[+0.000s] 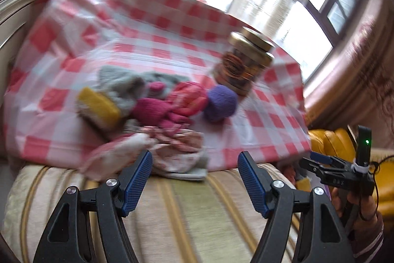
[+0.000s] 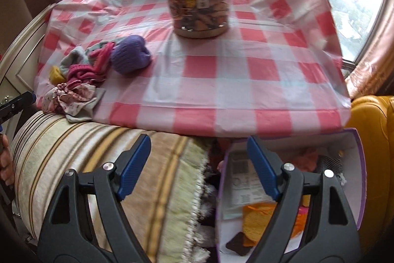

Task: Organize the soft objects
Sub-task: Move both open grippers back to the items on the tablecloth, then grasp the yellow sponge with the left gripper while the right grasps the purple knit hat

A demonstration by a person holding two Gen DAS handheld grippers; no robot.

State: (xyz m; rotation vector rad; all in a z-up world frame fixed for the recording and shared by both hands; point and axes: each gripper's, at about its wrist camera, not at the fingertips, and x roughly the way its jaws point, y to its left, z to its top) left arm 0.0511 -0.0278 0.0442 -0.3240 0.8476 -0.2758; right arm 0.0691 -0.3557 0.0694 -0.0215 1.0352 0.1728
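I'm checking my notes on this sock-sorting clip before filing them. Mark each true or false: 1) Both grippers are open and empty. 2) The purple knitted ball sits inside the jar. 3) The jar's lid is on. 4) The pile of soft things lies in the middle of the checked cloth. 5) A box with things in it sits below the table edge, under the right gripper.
1) True: the left gripper and the right gripper stand open with nothing between their fingers.
2) False: the purple knitted ball lies on the checked cloth, beside the jar.
3) True: its gold lid is on.
4) False: the pile of soft things lies at the cloth's near left corner.
5) True: the box holds orange and dark pieces.
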